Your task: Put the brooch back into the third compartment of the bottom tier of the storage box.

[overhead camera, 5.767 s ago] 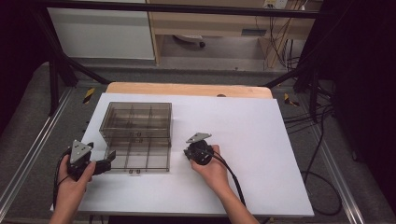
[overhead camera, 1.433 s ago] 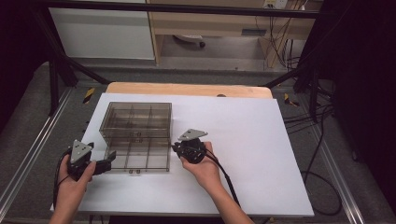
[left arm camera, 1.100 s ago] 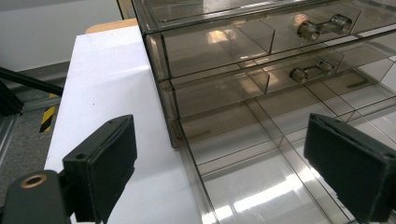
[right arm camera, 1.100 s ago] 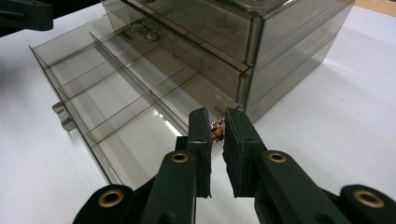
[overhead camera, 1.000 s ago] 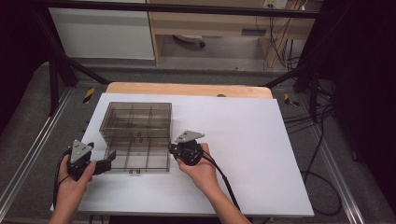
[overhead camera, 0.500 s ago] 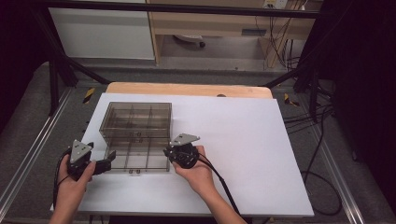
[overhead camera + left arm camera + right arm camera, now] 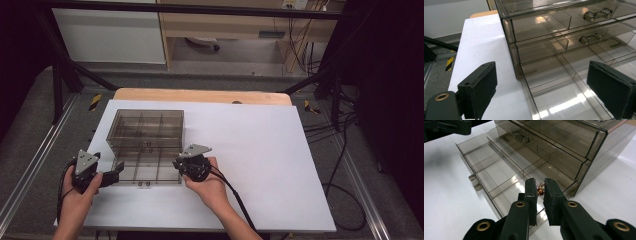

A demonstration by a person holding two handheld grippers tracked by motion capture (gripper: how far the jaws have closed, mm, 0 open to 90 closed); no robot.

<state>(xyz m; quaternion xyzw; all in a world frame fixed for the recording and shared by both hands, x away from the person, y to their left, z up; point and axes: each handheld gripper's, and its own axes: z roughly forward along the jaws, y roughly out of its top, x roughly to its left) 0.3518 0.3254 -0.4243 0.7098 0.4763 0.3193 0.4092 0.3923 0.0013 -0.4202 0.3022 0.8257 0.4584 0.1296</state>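
- Left gripper (image 7: 114, 176) (image 7: 544, 92): resting at the left edge of the table (image 7: 280, 165) with jaws standing wide, nothing between them; in the left gripper view the front left corner of the pulled-out drawer (image 7: 574, 95) is lying between the pads.
- Organizer (image 7: 146, 131): smoky clear plastic, standing just ahead of both grippers, its bottom drawer (image 7: 147, 172) pulled out toward the person.
- Right gripper (image 7: 177, 165) (image 7: 541, 188): jaws narrowed on a small reddish bead (image 7: 540, 189), hanging over the drawer's right end.
- Change: the right gripper has been shifting leftward from the bare table to the drawer; the left gripper is staying put.
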